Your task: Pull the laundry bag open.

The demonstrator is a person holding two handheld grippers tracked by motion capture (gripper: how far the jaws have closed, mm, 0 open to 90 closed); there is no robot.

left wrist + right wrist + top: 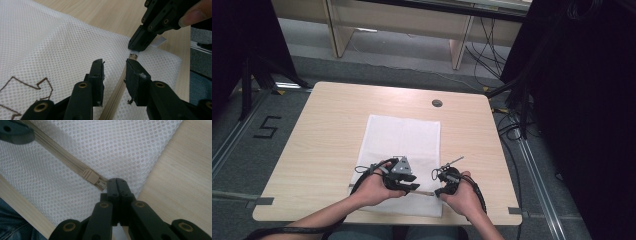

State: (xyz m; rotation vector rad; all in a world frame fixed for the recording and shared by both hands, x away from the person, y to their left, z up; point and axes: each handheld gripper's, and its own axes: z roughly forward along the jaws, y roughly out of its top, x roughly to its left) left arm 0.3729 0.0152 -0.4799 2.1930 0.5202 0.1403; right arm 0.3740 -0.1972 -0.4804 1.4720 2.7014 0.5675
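A mesh bag [402, 150] lies flat on the table [322, 135], reaching from the table's middle to its near edge. The left hand-held gripper [412, 186] and the right hand-held gripper [438, 191] sit over the bag's near end, side by side and close together. A zipper [60, 152] runs along that near end, between the two. Its slider [90, 176] lies just left of the right hand-held gripper's tips. The zipper passes between the left hand-held gripper's jaws. A round hole [437, 103] sits in the table beyond the bag.
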